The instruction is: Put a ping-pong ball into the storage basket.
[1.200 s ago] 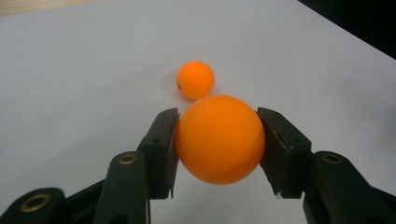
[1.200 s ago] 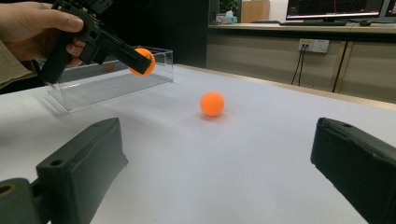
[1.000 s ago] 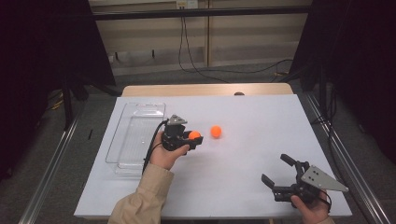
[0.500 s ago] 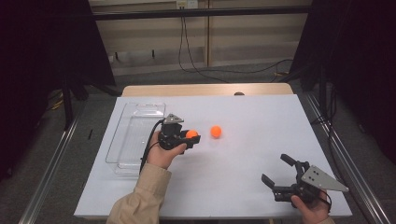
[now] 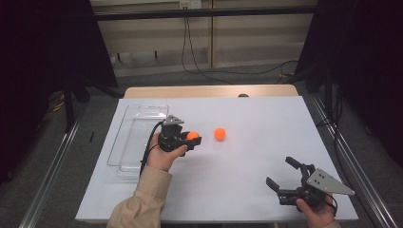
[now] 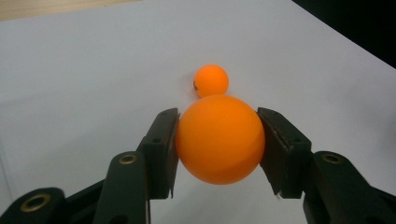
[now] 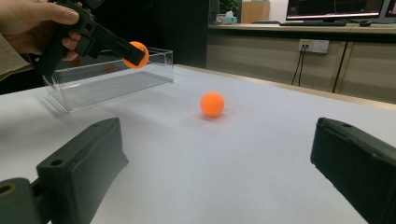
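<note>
Evidently lifted for the clear tray [image 5: 135,137] left of center, one orange ball [image 6: 219,139] sits clamped in the left gripper [image 5: 189,139], while the right gripper [image 5: 284,174] waits open-jawed at lower right, the second ball [image 5: 219,134] lying mid-table.

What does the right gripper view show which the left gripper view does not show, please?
Right gripper view: the clear tray, the person's hand with the left gripper held above the table, this gripper's own open jaws, and a wall with a socket.
Left gripper view: both pads pressing the held orange ball from close.
Both: the held ball, the second orange ball lying on the white table.
</note>
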`<state>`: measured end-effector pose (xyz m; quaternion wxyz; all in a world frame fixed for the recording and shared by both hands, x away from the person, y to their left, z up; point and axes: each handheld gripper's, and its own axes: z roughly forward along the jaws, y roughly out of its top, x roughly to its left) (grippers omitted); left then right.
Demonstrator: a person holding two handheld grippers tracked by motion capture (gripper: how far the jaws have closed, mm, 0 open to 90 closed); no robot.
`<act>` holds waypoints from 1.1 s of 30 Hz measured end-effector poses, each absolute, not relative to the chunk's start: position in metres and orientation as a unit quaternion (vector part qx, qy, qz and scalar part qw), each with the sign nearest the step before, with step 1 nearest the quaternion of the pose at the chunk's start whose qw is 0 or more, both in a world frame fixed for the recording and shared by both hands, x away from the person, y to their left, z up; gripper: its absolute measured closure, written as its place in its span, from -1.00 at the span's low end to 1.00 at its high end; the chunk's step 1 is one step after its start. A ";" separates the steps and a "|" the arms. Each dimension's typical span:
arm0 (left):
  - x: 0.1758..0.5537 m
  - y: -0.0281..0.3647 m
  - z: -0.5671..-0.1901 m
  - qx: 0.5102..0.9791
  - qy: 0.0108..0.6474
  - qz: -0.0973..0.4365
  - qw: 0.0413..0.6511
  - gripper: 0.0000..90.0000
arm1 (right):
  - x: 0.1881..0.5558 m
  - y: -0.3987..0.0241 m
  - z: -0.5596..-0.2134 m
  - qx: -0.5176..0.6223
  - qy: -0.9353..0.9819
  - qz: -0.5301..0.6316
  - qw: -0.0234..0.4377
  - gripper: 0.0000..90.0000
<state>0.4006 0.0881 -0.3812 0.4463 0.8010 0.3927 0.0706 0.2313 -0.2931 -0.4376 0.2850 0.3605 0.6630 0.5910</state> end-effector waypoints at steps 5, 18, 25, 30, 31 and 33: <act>0.401 0.090 -0.380 0.800 0.393 0.072 0.447 0.13 | 0.231 -0.293 -0.438 0.360 0.663 0.591 0.285 -0.95; 0.402 0.095 -0.378 0.798 0.398 0.071 0.447 0.13 | 0.231 -0.293 -0.438 0.360 0.663 0.591 0.285 -0.95; 0.402 0.097 -0.378 0.796 0.401 0.071 0.447 0.13 | 0.231 -0.293 -0.438 0.360 0.663 0.591 0.285 -0.95; 0.402 0.098 -0.377 0.795 0.403 0.069 0.448 0.13 | 0.231 -0.293 -0.437 0.360 0.663 0.591 0.285 -0.95; 0.402 0.098 -0.377 0.796 0.402 0.069 0.447 0.13 | 0.231 -0.293 -0.438 0.360 0.663 0.591 0.285 -0.95; 0.402 0.099 -0.377 0.796 0.402 0.069 0.448 0.13 | 0.231 -0.293 -0.438 0.360 0.663 0.591 0.285 -0.95</act>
